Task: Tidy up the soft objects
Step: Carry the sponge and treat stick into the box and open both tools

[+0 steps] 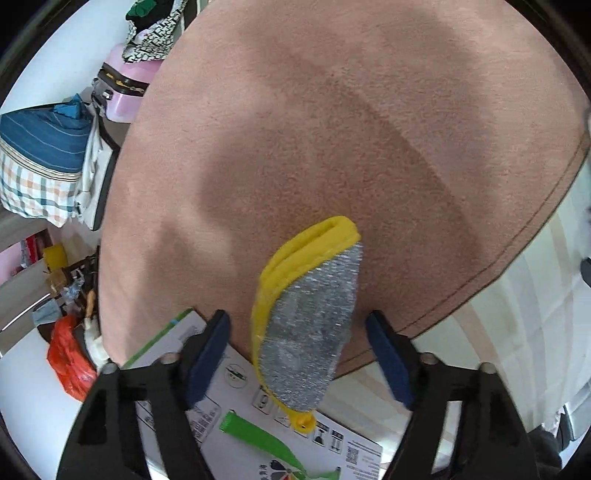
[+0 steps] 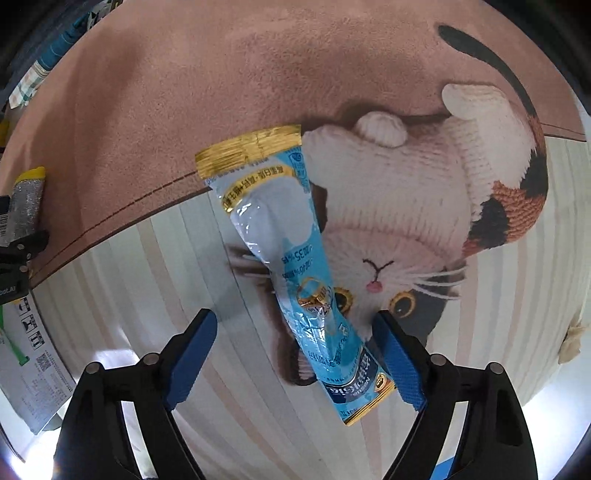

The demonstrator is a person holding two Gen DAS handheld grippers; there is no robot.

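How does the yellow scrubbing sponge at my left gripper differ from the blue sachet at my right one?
The sponge is thick, yellow foam with a glittery silver face; the sachet is a thin, glossy blue packet with gold ends. The sponge lies partly over a printed cardboard box; the sachet lies over the cat-print mat. Both sit between open jaws, ungripped.

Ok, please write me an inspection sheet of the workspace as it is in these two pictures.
Surface: pink mat with a cat print, over a striped part.
Job's things: yellow and silver sponge between the left fingers, lying partly on a box; blue sachet between the right fingers, on the cat print.
Clutter: printed box at the mat's edge.
Grippers: left gripper open, pads apart from the sponge; right gripper open, one pad near the sachet's lower end.
Cables: nothing seen.
Surroundings: pink case, blue striped bag, red bag, heaped clothes.
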